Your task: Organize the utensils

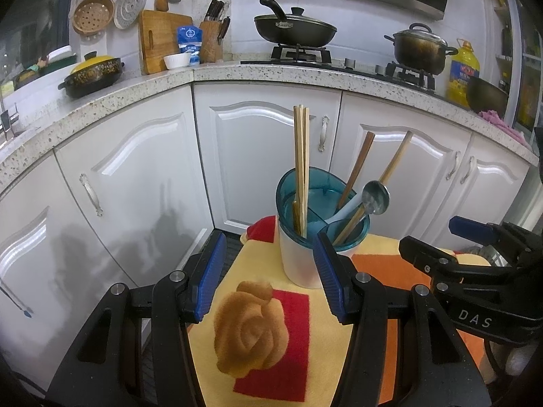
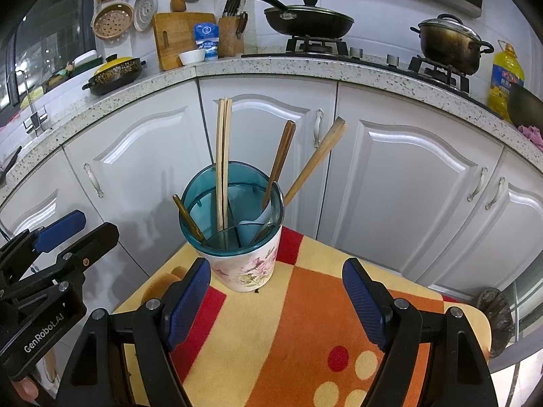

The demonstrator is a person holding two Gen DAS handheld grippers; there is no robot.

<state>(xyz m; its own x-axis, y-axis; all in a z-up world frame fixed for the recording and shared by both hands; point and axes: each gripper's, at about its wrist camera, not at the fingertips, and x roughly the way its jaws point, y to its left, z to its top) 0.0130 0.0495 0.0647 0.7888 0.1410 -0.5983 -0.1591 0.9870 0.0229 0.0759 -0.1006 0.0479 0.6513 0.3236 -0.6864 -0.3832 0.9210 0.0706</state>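
one utensil holder point(image 2: 237, 237), teal insert in a white floral cup, upright on a yellow-orange patterned cloth point(image 2: 305, 322) before white cabinet doors point(image 2: 390, 176); inside: one pale chopstick pair point(image 2: 222, 156), two darker wooden handles point(image 2: 280, 156), one metal spoon point(image 1: 375, 196). two grippers, left gripper point(image 1: 271, 281) and right gripper point(image 2: 276, 302), jaws wide, empty, just short of the cup. one plush rose point(image 1: 249, 329) on the cloth beside.

Both grippers just hang side by side, angled downward. The left gripper point(image 1: 271, 278) has its blue-padded jaws apart with nothing clamped between them. The right gripper point(image 2: 278, 302) is spread wider, also holding nothing. A fingertip point(image 2: 25, 386) peeks out under the left one's body.
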